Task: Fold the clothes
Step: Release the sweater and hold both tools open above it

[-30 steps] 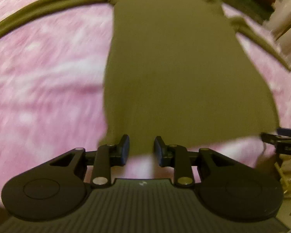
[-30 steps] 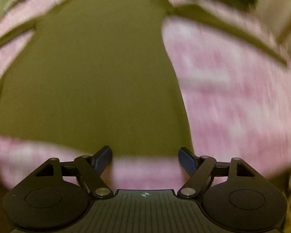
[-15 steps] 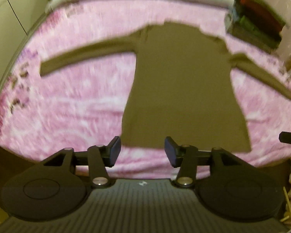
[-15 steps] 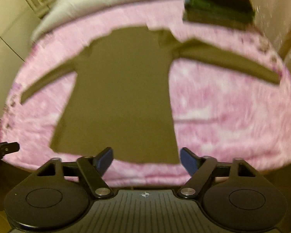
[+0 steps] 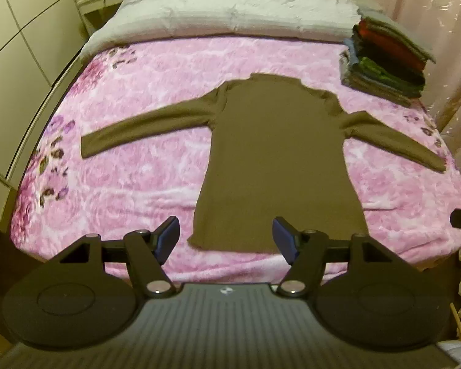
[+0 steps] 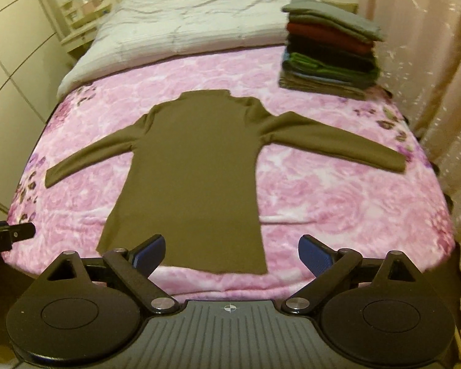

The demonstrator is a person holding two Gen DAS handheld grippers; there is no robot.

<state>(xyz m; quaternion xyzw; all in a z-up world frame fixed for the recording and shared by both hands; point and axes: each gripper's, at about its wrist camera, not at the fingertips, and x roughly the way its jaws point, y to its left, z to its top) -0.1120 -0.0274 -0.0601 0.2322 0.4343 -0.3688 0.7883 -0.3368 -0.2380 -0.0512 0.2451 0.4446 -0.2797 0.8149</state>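
Shirt (image 5: 276,160) spread flat on a blanket (image 5: 138,184) covering the bed.

The shirt lies in the middle of the blanket, hem toward the near edge, collar toward the far end, one sleeve stretched out to each side. Behind the blanket lies a duvet (image 5: 230,9). A stack of folded clothes (image 6: 329,52) sits at the far right corner, apart from the right sleeve. Cupboards (image 5: 21,46) stand left of the bed, a curtain (image 6: 430,61) right.

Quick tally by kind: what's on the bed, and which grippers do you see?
Olive long-sleeve top, spread flat: 1
Stack of folded clothes: 1
White duvet: 1
Pink blanket: 1
Grippers, left gripper and right gripper, both open: 2
Total: 6
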